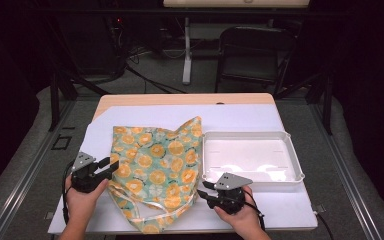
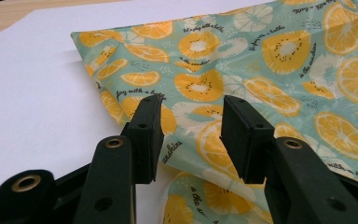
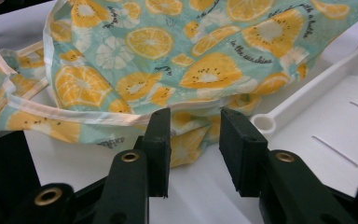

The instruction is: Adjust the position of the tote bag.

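The right gripper (image 1: 206, 192) is near the front edge of the table, at the right side of the fruit-print cloth bag (image 1: 155, 167), and its jaws are spread with nothing pinched between them. The left gripper (image 1: 107, 167) is at the bag's left edge, its jaws also spread over the fabric. The bag lies flat on the white sheet (image 1: 240, 117). Just beside it, on the right, stands a white tray (image 1: 252, 137).
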Tool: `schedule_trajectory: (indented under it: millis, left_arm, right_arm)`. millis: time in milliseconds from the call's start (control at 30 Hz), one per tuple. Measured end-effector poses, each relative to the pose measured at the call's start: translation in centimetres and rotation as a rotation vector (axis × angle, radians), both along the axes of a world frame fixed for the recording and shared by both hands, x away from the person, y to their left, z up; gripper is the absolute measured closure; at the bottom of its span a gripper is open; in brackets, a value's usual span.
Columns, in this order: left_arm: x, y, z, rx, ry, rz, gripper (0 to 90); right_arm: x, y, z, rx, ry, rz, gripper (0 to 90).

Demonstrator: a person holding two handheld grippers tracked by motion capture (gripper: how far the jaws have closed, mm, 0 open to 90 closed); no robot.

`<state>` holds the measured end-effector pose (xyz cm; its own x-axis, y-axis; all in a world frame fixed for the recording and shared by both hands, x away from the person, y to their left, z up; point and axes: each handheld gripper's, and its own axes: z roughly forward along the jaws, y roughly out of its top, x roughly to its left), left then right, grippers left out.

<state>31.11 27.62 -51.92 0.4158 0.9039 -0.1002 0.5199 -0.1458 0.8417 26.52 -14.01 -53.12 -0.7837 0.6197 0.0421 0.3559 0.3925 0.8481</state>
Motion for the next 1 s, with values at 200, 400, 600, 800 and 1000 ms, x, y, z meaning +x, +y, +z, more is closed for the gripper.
schedule_trajectory:
  millis: [200, 400, 600, 800, 1000]
  left_arm:
    - [0.1, -0.1, 0.0, -0.015, -0.005, -0.01, 58.8]
    - [0.3, -0.1, 0.0, -0.021, -0.005, -0.006, 58.9]
    - [0.5, -0.2, -0.1, -0.026, -0.007, -0.004, 58.9]
    - [0.6, -0.2, 0.0, -0.036, -0.006, -0.004, 58.9]
    - [0.8, -0.3, 0.0, -0.04, -0.011, -0.007, 58.9]
  right_arm:
    - [-0.3, 0.6, -0.4, -0.025, -0.007, 0.022, 63.4]
    - [-0.6, 1.0, -0.7, -0.043, -0.014, 0.041, 61.3]
    - [-0.7, 1.0, -0.7, -0.051, -0.015, 0.055, 61.0]
    - [-1.0, 1.1, -0.9, -0.074, -0.02, 0.073, 60.8]
    - [-1.3, 1.1, -0.9, -0.083, -0.027, 0.089, 60.3]
